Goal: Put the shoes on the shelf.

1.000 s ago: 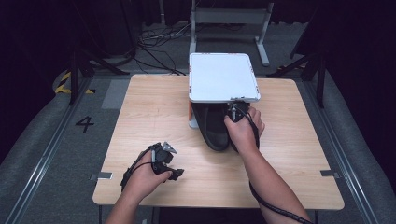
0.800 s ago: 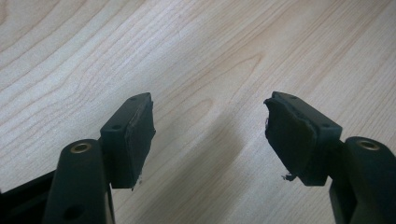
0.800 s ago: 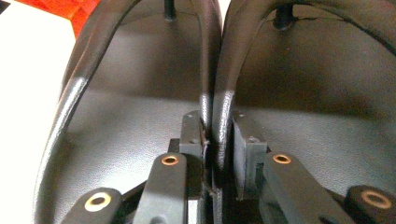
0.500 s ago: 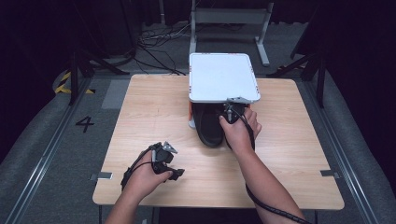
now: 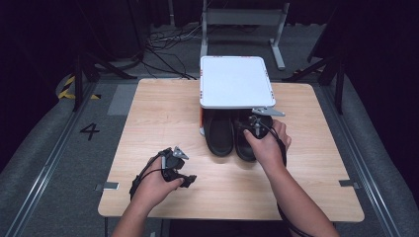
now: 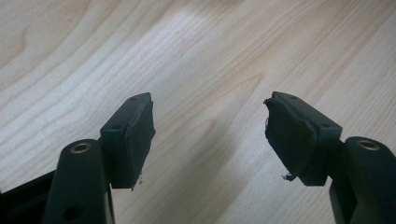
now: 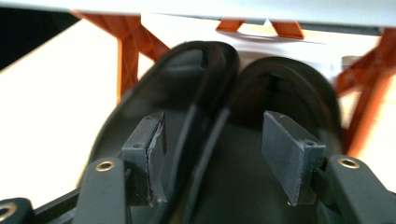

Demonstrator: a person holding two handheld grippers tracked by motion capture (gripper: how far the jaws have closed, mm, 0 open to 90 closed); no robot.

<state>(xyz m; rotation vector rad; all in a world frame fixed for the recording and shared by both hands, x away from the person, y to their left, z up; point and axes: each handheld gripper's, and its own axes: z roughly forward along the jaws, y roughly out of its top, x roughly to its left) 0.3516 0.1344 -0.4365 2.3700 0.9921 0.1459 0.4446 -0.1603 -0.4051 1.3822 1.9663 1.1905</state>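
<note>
Compared with a second ago, the pair of black shoes (image 5: pixel 232 136) is now pushed farther under the white shelf (image 5: pixel 235 81), heels protruding. The right gripper (image 5: pixel 254 123) is spread wide at the heels, gripping nothing, so placement looks nearly done. The left gripper (image 5: pixel 179 167) is kept wide open above the table (image 5: pixel 163 106).

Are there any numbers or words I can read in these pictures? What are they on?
"4" stands in black on the grey floor, left of the table.
No words or brand can be read on the black shoes, the white shelf or the grippers.
</note>
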